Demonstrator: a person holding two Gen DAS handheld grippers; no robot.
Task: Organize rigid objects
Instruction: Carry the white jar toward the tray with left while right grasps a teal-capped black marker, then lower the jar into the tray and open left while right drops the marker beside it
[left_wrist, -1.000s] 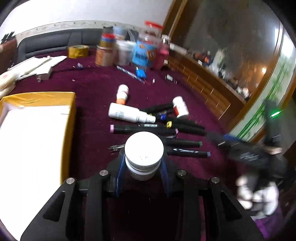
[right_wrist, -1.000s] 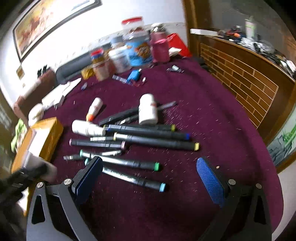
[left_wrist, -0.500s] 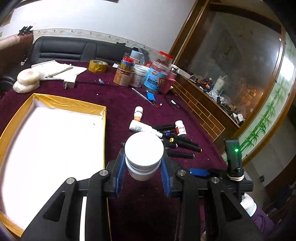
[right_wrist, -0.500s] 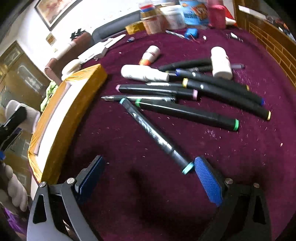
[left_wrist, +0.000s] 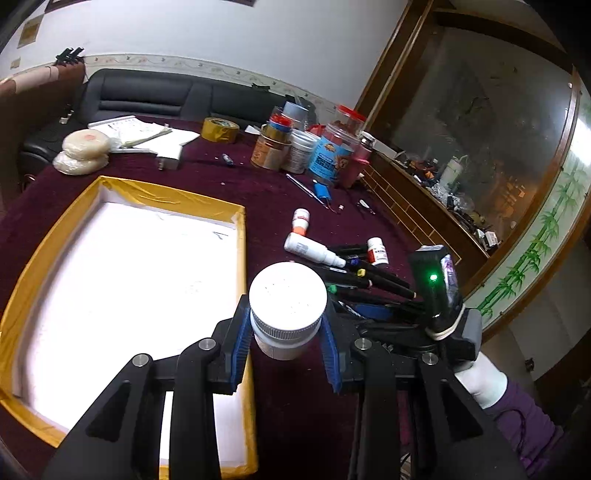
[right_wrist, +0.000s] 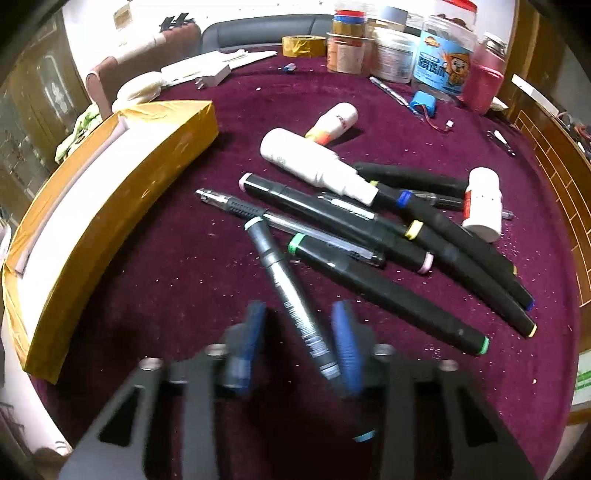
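My left gripper (left_wrist: 286, 332) is shut on a white-capped bottle (left_wrist: 288, 295), held upright above the right edge of the yellow-rimmed box (left_wrist: 166, 194). My right gripper (right_wrist: 299, 332) points steeply down at the maroon table; its blue pads straddle a grey marker with pale blue caps (right_wrist: 280, 273) and its jaws are closing. A gap still shows between the left pad and the marker. Several black markers (right_wrist: 388, 295), a white spray bottle (right_wrist: 314, 162), a small white bottle (right_wrist: 482, 203) and an orange-tipped bottle (right_wrist: 334, 122) lie just beyond.
The box's yellow side wall (right_wrist: 110, 206) stands left of the markers. Jars and tins (left_wrist: 325, 155), a tape roll (left_wrist: 219, 129) and papers (left_wrist: 140, 133) crowd the far table edge. A gloved hand (left_wrist: 480, 380) with a purple sleeve carries the right gripper.
The right gripper dropped toward the markers, rolled, and its jaws narrowed from wide open to around the pale-blue-capped marker. The left gripper drew back with the bottle, bringing more of the box into view.
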